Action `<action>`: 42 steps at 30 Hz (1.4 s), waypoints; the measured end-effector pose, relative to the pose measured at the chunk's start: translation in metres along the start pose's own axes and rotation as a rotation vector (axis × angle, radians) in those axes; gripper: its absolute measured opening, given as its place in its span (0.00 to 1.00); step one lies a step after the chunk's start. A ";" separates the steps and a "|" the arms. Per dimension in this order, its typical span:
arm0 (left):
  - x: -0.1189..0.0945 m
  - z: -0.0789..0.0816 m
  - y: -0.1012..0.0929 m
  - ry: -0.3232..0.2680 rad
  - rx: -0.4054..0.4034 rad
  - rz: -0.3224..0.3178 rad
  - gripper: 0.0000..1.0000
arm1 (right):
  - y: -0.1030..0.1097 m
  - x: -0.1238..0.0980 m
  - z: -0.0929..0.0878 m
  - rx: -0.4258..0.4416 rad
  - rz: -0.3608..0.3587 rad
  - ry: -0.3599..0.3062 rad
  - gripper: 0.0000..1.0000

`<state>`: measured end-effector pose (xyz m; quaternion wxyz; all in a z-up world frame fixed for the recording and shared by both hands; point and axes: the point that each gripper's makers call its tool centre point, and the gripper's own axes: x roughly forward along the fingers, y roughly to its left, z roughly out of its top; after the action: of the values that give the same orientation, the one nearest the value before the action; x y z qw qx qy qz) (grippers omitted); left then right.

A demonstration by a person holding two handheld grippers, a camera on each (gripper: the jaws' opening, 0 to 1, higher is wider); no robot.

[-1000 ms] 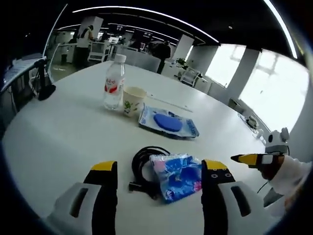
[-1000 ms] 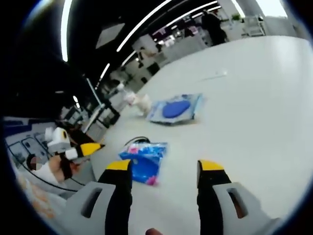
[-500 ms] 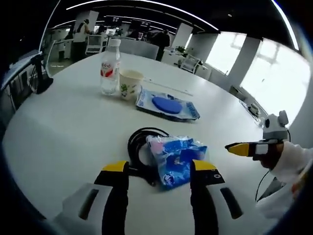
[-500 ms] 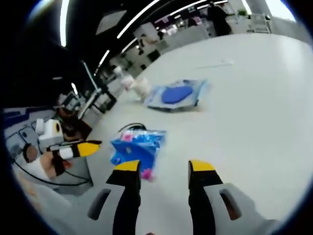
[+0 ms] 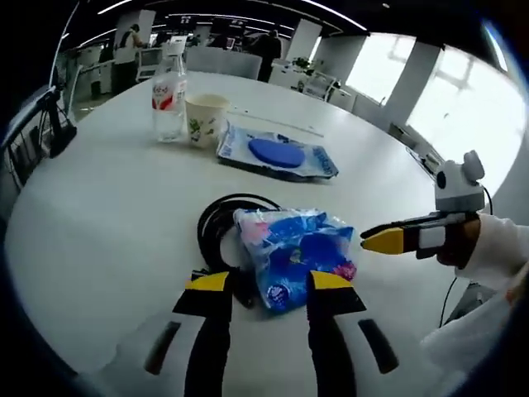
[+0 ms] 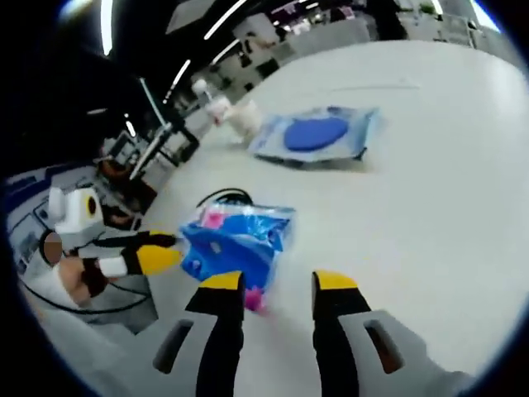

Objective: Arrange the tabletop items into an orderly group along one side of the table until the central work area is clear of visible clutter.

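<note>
Nearest in the left gripper view: left gripper (image 5: 259, 283), yellow-tipped black jaws parted with a moderate gap, clasping nothing, tips at the near edge of a crinkly blue plastic packet with pink print (image 5: 293, 255). Packet flat on the round white table (image 5: 99, 207), its near end between the jaw tips; whether the tips touch it cannot be told. Just left of the packet and partly under it, a coiled black cable (image 5: 216, 231), plug end beside the left jaw. At the right of that view, the right gripper (image 5: 395, 237) entering side-on, yellow tip close to the packet's right edge, carried by a hand in a white sleeve (image 5: 496, 265).

In the right gripper view, right gripper (image 6: 278, 282) likewise unclosed, jaws apart and empty, with the blue packet (image 6: 234, 241) just ahead of the left jaw and the cable's loop (image 6: 221, 197) showing behind it. Left gripper (image 6: 153, 252) at the left there, yellow tip beside the packet.

Farther across the table, well apart from the packet: a flat clear pouch with a blue oval pad inside (image 5: 277, 154) (image 6: 318, 134). Beyond and left of it, a white paper cup with green print (image 5: 206, 119) just beside a clear plastic water bottle with a red label (image 5: 169, 98), both upright. Past the pouch, a thin white strip (image 5: 273, 121) lying on the tabletop. Office desks, chairs and standing people in the far background.
</note>
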<state>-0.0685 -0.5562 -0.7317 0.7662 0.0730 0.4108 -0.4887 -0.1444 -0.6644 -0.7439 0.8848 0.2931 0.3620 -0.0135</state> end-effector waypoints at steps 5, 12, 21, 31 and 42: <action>0.000 -0.005 0.001 0.015 0.002 0.009 0.22 | 0.001 0.011 -0.011 -0.024 -0.002 0.052 0.29; 0.003 -0.011 0.003 0.032 -0.024 0.021 0.12 | 0.005 0.022 -0.019 -0.030 0.007 0.079 0.12; 0.004 -0.016 0.003 0.045 -0.035 0.016 0.00 | 0.003 0.015 -0.017 -0.020 0.000 0.055 0.00; 0.003 0.001 -0.017 0.000 -0.040 -0.060 0.00 | -0.003 -0.010 -0.012 0.054 0.013 -0.001 0.00; 0.012 0.009 -0.063 0.030 0.061 -0.191 0.00 | -0.025 -0.060 -0.009 0.121 -0.031 -0.104 0.00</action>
<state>-0.1123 -0.6017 -0.7156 0.7073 0.0640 0.4124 -0.5706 -0.2003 -0.6917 -0.7231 0.8828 0.3392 0.3186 -0.0643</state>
